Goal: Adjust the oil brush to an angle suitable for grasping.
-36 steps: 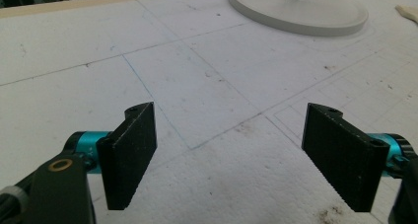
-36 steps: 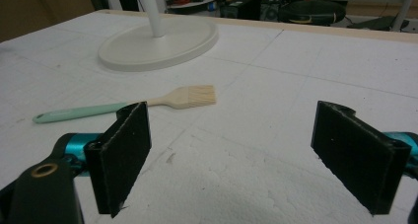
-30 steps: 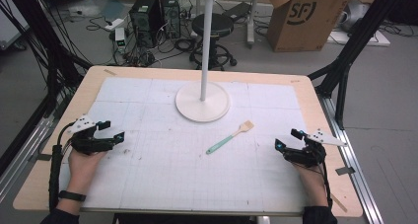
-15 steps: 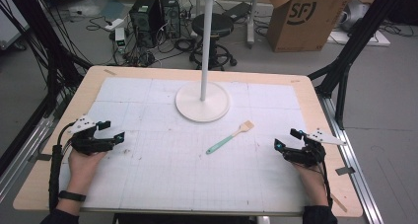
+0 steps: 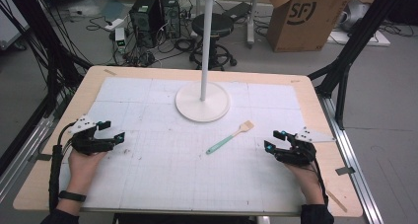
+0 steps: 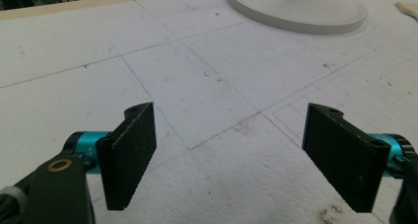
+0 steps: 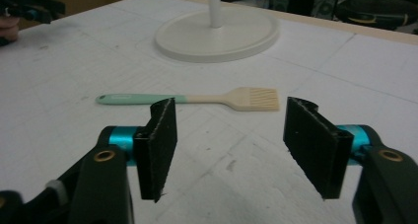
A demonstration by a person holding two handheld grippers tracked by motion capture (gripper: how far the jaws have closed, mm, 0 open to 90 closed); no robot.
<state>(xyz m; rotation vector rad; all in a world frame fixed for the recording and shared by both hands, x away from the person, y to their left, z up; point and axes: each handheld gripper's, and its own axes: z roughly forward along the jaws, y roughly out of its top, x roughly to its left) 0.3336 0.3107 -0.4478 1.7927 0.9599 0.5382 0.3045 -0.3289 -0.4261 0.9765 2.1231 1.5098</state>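
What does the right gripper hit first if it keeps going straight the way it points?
Most likely the brush: it lies across the path just ahead of the open right gripper, with the stand's base farther behind. Depth is hard to judge.

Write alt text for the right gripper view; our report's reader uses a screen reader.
The right tool, jaws open and empty, faces a brush with a teal handle lying flat on the white table. Beyond the brush stands a round white stand base.
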